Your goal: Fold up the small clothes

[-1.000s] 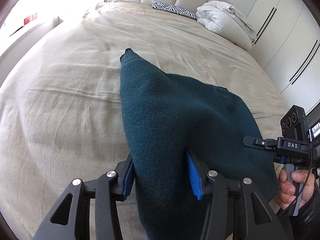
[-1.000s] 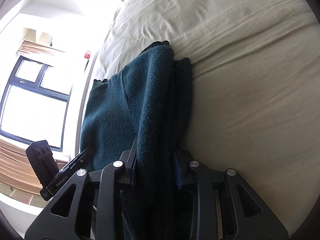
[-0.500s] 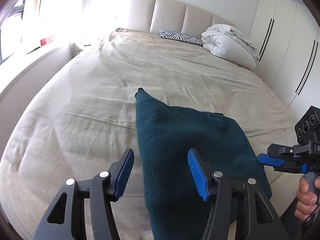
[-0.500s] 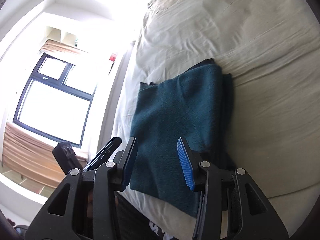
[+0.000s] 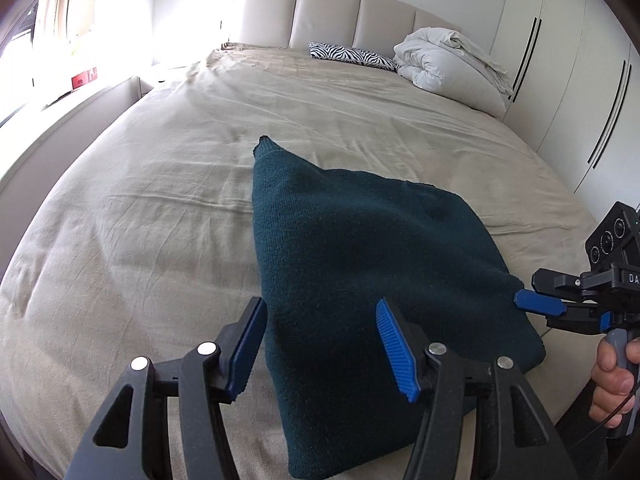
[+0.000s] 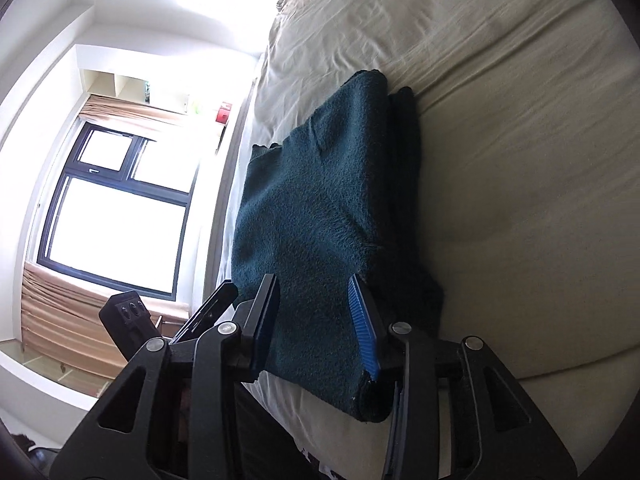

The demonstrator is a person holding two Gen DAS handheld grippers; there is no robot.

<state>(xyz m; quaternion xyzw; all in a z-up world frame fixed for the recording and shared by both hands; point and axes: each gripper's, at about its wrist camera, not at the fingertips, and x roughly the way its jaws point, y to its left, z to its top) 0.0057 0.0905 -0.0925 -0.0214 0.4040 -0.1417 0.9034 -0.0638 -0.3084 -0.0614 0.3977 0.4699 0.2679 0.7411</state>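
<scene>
A dark teal knit garment (image 5: 360,264) lies folded on the beige bed sheet (image 5: 160,208) near the bed's front edge. It also shows in the right wrist view (image 6: 320,208), with layered folds along its right side. My left gripper (image 5: 320,344) is open and empty, just above the garment's near edge. My right gripper (image 6: 316,320) is open and empty over the garment's near corner. The right gripper also shows in the left wrist view (image 5: 560,308), beside the garment's right corner.
A zebra-print pillow (image 5: 352,56) and a bundled white duvet (image 5: 448,68) lie at the padded headboard (image 5: 340,16). White wardrobes (image 5: 568,80) stand to the right. A window (image 6: 116,216) and a ledge run along the bed's left side.
Both grippers have let go of the garment and opened. They have drawn back toward the bed's front edge. The garment now lies flat and folded on the sheet.
</scene>
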